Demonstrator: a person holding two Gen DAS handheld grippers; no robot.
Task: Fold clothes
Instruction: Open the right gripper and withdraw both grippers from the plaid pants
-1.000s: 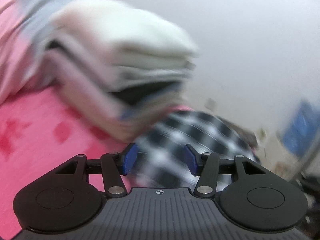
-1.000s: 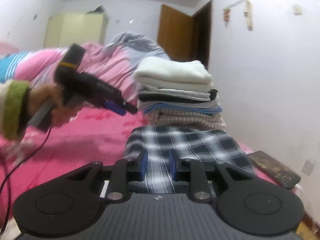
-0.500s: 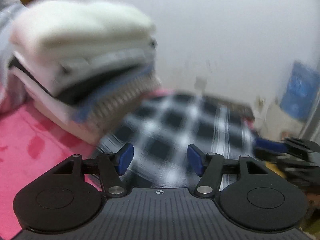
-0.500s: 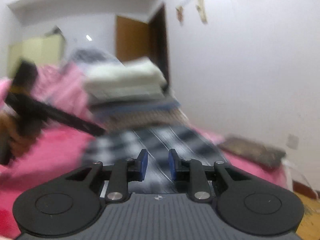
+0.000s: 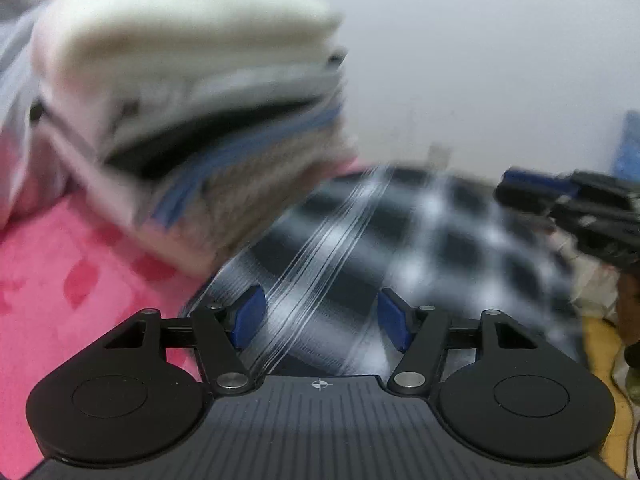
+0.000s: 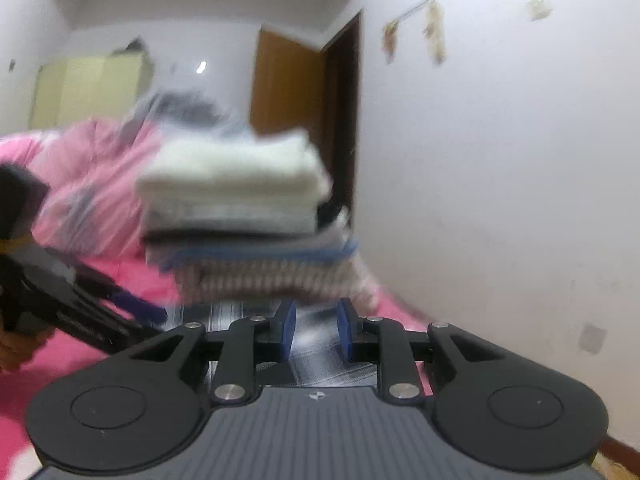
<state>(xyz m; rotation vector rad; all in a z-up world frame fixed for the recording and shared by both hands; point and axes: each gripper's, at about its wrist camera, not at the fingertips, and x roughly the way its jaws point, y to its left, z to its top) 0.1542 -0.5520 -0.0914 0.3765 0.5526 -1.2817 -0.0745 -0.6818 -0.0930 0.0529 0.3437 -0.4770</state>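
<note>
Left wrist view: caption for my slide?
Open left gripper over the plaid shirt, beside a stack of folded clothes.

The folded stack (image 6: 240, 216) runs cream-white on top, then grey, black, a blue stripe and a beige ribbed knit at the bottom (all blurred). In front of the stack lies a plaid shirt (image 5: 420, 232), black and white checks with thin white lines. Beneath the stack the bed cover (image 5: 60, 272) is hot pink with darker pink blotches. Behind the stack stands a brown door (image 6: 288, 80); each gripper is black with blue pads (image 5: 248, 316).
</note>
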